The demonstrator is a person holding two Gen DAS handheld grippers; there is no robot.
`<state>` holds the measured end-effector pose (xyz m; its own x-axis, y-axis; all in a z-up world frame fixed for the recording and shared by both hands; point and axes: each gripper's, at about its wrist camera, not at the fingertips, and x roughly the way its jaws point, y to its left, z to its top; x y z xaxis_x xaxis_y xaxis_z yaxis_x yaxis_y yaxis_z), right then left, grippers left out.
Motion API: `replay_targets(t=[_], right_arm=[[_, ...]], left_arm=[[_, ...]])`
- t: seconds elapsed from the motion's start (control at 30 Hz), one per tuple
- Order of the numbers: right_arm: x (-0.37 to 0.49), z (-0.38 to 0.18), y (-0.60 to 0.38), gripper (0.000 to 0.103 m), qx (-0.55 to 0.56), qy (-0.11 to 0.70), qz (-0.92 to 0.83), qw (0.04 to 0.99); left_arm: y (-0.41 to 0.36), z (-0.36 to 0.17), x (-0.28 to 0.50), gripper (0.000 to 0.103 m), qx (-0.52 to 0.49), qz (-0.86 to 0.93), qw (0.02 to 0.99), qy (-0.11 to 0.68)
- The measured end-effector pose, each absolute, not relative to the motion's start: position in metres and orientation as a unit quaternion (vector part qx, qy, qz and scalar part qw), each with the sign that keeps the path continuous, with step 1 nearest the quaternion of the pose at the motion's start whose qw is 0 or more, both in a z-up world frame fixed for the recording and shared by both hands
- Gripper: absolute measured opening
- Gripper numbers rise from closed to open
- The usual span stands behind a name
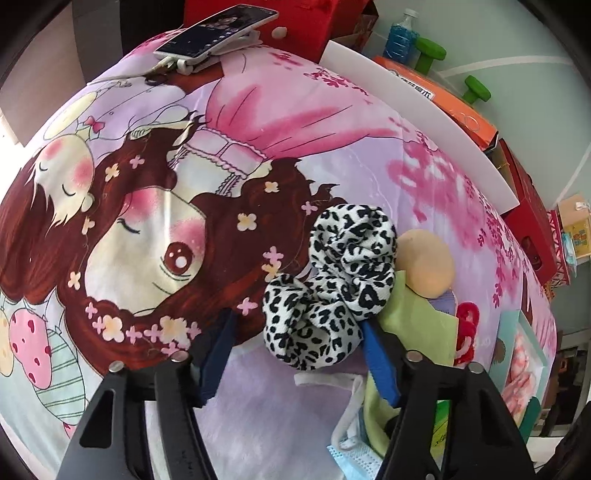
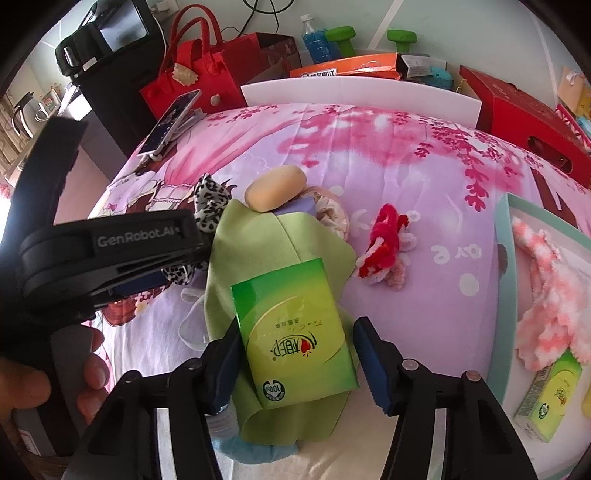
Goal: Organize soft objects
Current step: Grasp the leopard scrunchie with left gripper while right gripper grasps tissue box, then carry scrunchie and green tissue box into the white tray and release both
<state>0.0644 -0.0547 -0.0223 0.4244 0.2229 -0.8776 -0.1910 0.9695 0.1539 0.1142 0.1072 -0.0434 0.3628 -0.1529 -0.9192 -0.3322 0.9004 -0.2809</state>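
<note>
I am working over a bed-like surface covered by a cartoon-print blanket (image 1: pixel 258 122), its pink and lilac cloth filling both views. At the right edge a pale teal box (image 2: pixel 508 236) is sitting on it, holding a pink-and-white fluffy knit (image 2: pixel 543 291) and a second green pack (image 2: pixel 550 398).

Near the middle, a green cloth (image 2: pixel 255 243) is lying spread, with a peach sponge (image 2: pixel 277 187) at its far end and a red-and-pink yarn piece (image 2: pixel 384 243) well apart to its right. A blue face mask (image 1: pixel 354 461) is peeking out from the cloth's near edge.

I am pointing my right hand-held gripper (image 2: pixel 295 363) steeply down over the green tissue pack (image 2: pixel 295 332) that is resting on the cloth. Its jaws are standing on either side of the pack: the left blue pad is just at the pack's edge, the right pad is apart from it.

My left hand-held gripper (image 1: pixel 295 354), also tilted steeply down, is reaching to the left of the cloth, my fingers (image 2: pixel 92 369) wrapped around its black handle. Its jaws are half open around the leopard-print scrunchie (image 1: pixel 332 280); the right pad is touching the scrunchie's edge, the left pad is clear of it.

At the far left a phone (image 1: pixel 218 31) is leaning on a stand.
</note>
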Motion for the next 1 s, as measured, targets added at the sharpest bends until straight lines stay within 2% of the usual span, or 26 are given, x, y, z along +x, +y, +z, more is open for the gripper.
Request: replay_targets(t=[0.13,0.2,0.63,1.0], right_arm=[[0.066,-0.025,-0.055,0.057,0.020,0.527,0.126,0.840],[0.066,-0.025,-0.055,0.057,0.022,0.527,0.127,0.840],[0.065,-0.025,-0.054,0.056,0.024,0.529,0.127,0.839],[0.061,-0.011,-0.058,0.055,0.029,0.513,0.128,0.849]], left_arm=[[0.103,-0.044,0.118,0.048,-0.216,0.043,0.797,0.562],[0.102,-0.045,0.119,0.045,-0.216,0.040,0.797,0.562],[0.104,-0.043,0.116,0.032,-0.231,0.034,0.797,0.557],[0.113,-0.020,0.104,0.029,-0.246,0.030,0.811,0.530]])
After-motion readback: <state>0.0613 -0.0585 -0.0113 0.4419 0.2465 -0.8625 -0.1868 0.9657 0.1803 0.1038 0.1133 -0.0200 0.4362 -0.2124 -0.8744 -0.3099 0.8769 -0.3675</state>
